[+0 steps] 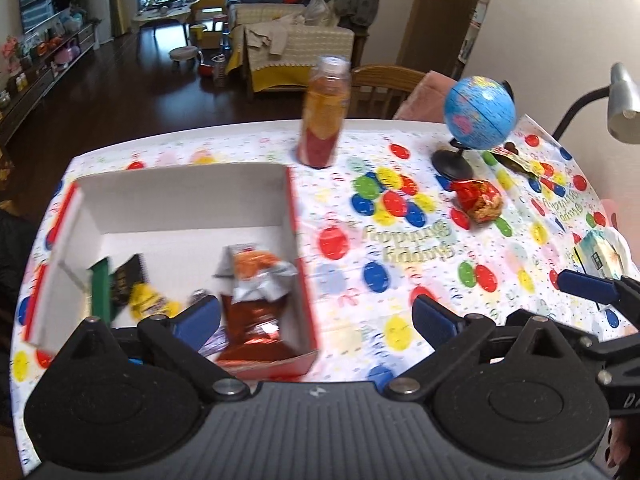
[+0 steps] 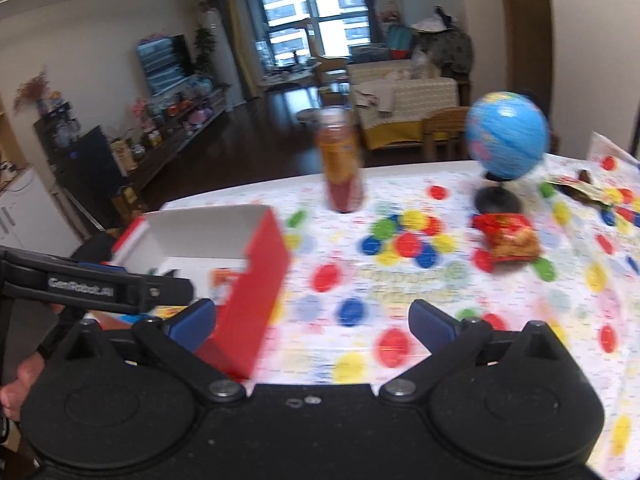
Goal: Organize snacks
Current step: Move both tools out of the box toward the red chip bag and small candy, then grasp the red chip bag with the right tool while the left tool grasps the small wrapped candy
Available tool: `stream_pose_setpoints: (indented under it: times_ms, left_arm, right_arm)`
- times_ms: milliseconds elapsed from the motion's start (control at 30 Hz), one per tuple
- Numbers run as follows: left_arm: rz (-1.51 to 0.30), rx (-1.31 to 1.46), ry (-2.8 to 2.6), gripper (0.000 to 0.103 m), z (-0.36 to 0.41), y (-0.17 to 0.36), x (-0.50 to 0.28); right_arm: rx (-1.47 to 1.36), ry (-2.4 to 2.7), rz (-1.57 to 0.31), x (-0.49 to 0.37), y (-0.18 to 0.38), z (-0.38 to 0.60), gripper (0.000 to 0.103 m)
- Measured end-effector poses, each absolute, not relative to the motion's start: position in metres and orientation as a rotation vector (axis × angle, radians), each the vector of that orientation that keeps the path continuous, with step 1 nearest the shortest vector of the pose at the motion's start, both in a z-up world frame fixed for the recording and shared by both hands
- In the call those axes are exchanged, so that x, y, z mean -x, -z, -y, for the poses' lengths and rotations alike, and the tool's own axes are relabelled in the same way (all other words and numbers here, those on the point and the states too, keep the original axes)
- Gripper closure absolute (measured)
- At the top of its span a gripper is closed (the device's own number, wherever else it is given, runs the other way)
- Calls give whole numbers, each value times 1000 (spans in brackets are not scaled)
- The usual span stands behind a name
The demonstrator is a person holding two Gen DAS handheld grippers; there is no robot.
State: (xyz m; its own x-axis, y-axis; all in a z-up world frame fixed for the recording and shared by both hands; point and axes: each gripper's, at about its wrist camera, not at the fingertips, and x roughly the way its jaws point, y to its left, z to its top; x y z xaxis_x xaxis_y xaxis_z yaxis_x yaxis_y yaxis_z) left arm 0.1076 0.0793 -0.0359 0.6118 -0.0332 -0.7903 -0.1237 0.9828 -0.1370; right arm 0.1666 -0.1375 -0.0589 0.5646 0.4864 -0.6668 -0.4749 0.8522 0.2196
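A red box with a white inside (image 1: 180, 200) stands open on the table's left. In it lie an orange, silver and red packet (image 1: 256, 292), a yellow packet (image 1: 152, 304) and a black and green one (image 1: 120, 280). My left gripper (image 1: 316, 316) hovers open over the box's right wall, nothing between its blue pads. A red snack packet (image 1: 480, 200) lies on the table by the globe. In the right wrist view my right gripper (image 2: 312, 320) is open and empty beside the box (image 2: 256, 272), with the red packet (image 2: 508, 236) ahead to its right.
A tall orange and red bottle (image 1: 324, 116) stands behind the box. A blue globe on a black stand (image 1: 480, 118) is at the back right, with a dark wrapper (image 1: 516, 160) beside it. A pale packet (image 1: 600, 256) lies at the right edge. A balloon-print cloth (image 1: 400, 240) covers the table.
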Motion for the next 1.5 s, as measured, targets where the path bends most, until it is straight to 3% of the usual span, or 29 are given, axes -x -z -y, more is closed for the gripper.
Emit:
stream_pose_setpoints:
  times_ms: [533,1233,1333,1433,1500]
  left_arm:
    - [-903,151,-47,0,29,56,-206]
    - [-979,136,-190,1,41,100,-286]
    - [-993,137,-185,0,42,106,-291]
    - [-1003,132,-177,1,45,112,-296]
    - [-1010,131,-171,1,48,116,-300]
  right_arm:
    - [-44,-404,-840,-279,87,268,2]
    - [133,-439,-917,-431,189,232,5]
    - [155,-459,-931,-437,199,227,13]
    - [179,-472,-942,-440,207,224,28]
    - [149,-472,-952,-441,209,228,30]
